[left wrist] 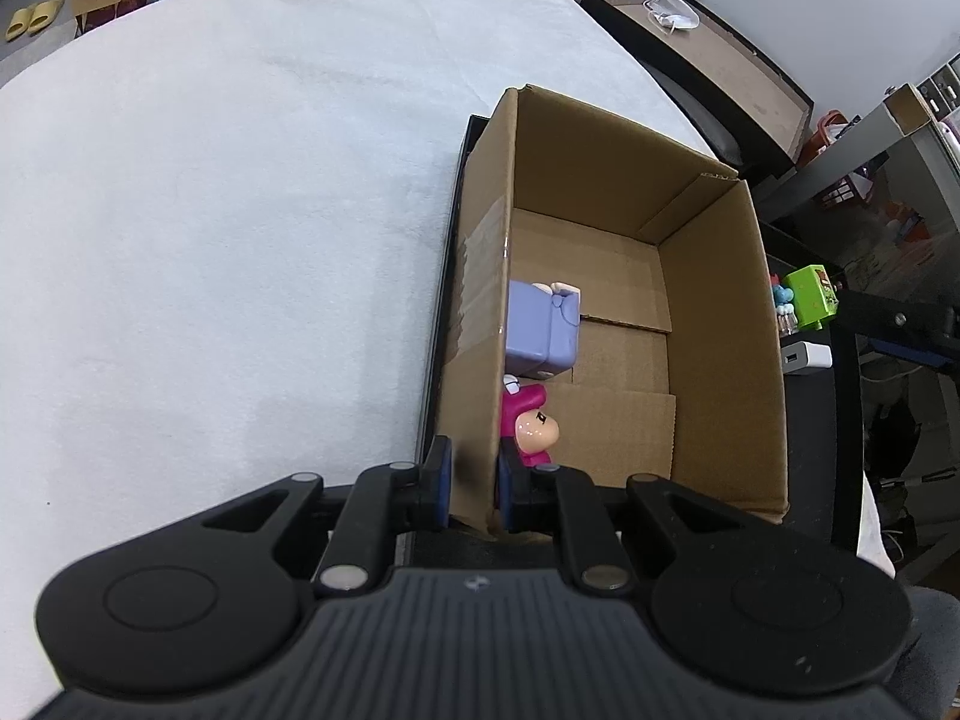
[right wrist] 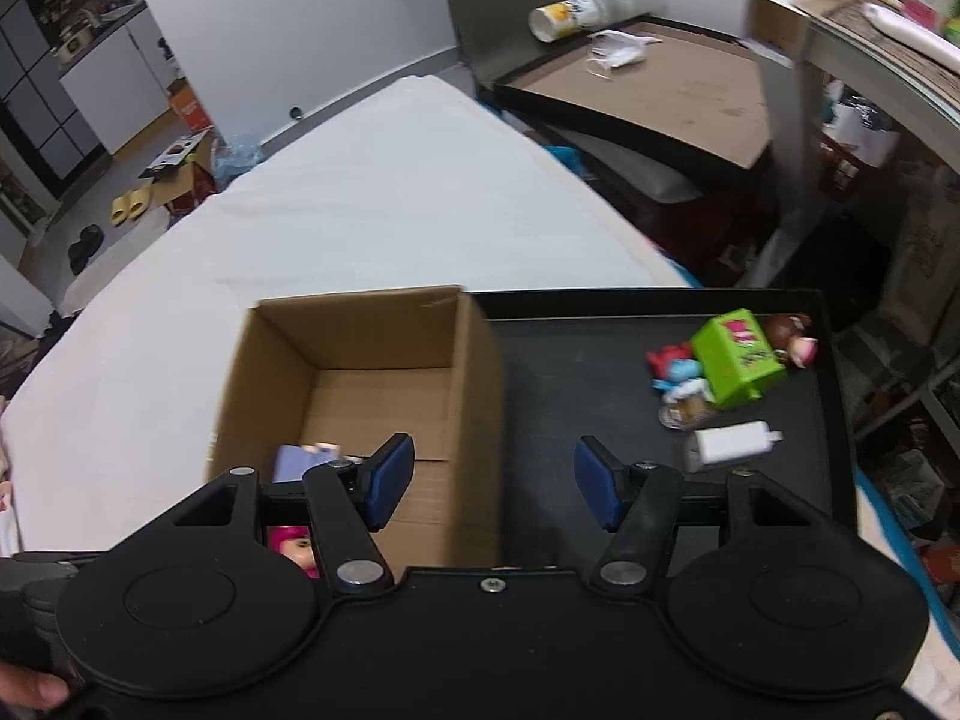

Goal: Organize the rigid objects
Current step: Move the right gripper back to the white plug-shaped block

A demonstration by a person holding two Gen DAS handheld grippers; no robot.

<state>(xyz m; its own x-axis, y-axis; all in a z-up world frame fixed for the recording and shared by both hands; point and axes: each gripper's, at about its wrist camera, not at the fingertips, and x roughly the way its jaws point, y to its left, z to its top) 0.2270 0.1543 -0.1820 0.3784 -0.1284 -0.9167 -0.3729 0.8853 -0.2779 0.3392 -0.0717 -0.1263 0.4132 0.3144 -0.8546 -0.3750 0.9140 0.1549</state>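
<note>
The cardboard box sits open on the black tray, and everything here is placed off that box. The left gripper has its blue pads pinched tight on the box's near left wall, one pad outside, one inside, holding the cardboard firm. Inside the box, hard against that same left wall, lies the lavender block figure, and just nearer the gripper than it lies the pink figure, face turned up. Over to the right gripper: jaws spread wide, nothing between them, hanging above the box's right wall with one pad over the box interior and the other over bare tray. To the right of the box, well apart from it on the tray, waits a cluster: the green cube, a red and blue figure touching it, a brown-haired figure behind it, and a white charger nearer the camera
</note>
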